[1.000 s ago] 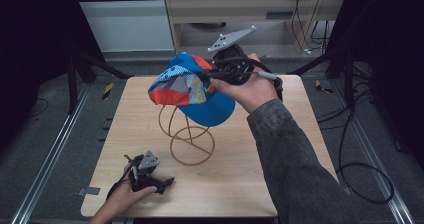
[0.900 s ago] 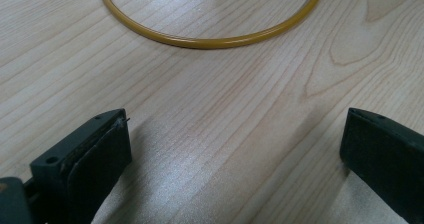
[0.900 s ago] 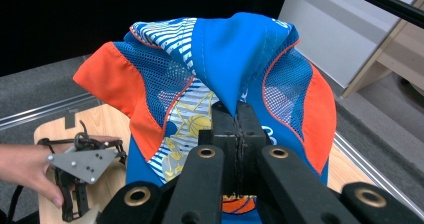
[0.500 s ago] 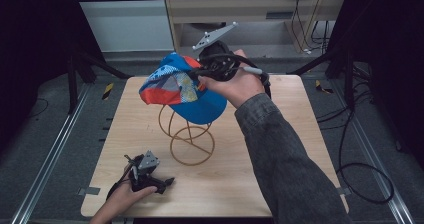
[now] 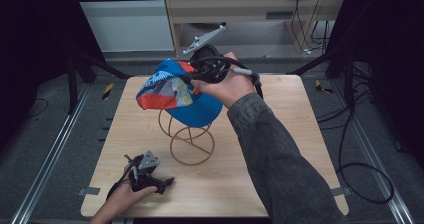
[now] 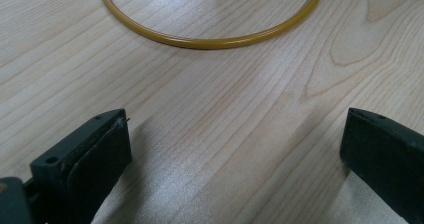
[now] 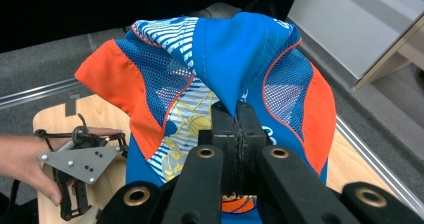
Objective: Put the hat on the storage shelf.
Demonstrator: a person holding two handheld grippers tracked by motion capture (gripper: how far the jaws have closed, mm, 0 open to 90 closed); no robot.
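A blue cap with orange and striped panels hangs above a gold wire stand in the middle of the table. My right gripper is shut on the cap's blue fabric, which bunches up between the closed fingertips in the right gripper view, where the cap hangs just ahead of the jaws. My left gripper rests on the table near the front left, open, with bare wood between its fingers. The stand's base ring lies just ahead of it.
The wooden table has free surface to the right of the stand. A wooden cabinet stands behind the table. Dark frame legs and cables run along the floor on both sides.
My right gripper has carried the cap to the left, over the wire stand. The left gripper has stayed where it was.
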